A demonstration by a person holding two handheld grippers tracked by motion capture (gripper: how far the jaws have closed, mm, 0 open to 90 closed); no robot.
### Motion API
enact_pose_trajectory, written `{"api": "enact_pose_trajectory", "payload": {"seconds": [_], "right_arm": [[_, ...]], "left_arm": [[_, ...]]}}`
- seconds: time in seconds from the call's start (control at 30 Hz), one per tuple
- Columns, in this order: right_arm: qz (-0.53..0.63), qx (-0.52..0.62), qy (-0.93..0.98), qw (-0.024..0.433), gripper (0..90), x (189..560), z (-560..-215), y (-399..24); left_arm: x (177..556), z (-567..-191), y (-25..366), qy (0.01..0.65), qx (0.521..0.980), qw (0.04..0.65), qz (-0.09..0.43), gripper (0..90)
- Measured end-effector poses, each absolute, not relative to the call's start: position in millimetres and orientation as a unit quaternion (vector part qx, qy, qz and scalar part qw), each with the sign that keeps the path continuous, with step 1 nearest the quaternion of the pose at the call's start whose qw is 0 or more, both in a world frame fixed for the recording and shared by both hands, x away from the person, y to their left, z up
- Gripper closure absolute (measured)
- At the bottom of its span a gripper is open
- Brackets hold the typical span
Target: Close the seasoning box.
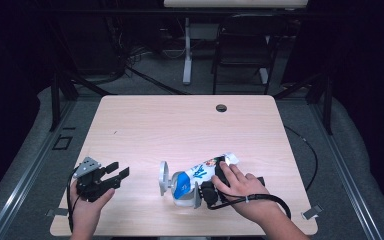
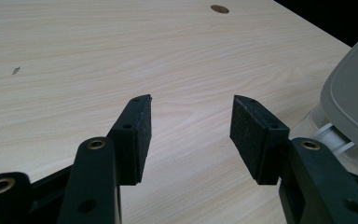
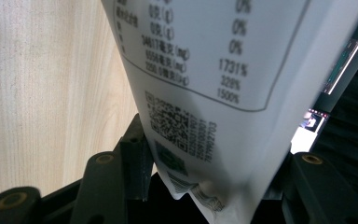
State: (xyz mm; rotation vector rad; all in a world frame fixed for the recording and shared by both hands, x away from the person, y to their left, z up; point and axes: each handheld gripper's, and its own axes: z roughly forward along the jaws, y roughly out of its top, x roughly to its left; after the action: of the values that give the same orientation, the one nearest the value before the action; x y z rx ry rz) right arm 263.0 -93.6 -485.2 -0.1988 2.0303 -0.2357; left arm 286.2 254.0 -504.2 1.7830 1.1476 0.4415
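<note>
White and blue, the soft refill pouch (image 1: 200,176) lies on its side near the front of the wooden table (image 1: 180,125), right of centre, its base pointing left and its sealed top pointing far-right. The right gripper (image 1: 206,192) is clamped across it; in the right gripper view the printed back of the pouch (image 3: 214,84) sits squeezed between the jaws. The left gripper (image 1: 114,176) rests well apart to the left, jaws spread with nothing between them. A thin, pliable pouch may sag or slide out if lifted by one edge, and a harder squeeze could crease it or stress a seam.
</note>
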Motion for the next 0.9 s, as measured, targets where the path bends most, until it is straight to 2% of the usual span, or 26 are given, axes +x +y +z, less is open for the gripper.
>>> {"api": "enact_pose_trajectory", "payload": {"seconds": [0.9], "right_arm": [[-0.105,-0.090,0.842,0.522,49.3,262.4,-484.8,-92.6]], "left_arm": [[286.4,-504.7,254.2,0.468,0.727,0.469,0.180,48.9]]}}
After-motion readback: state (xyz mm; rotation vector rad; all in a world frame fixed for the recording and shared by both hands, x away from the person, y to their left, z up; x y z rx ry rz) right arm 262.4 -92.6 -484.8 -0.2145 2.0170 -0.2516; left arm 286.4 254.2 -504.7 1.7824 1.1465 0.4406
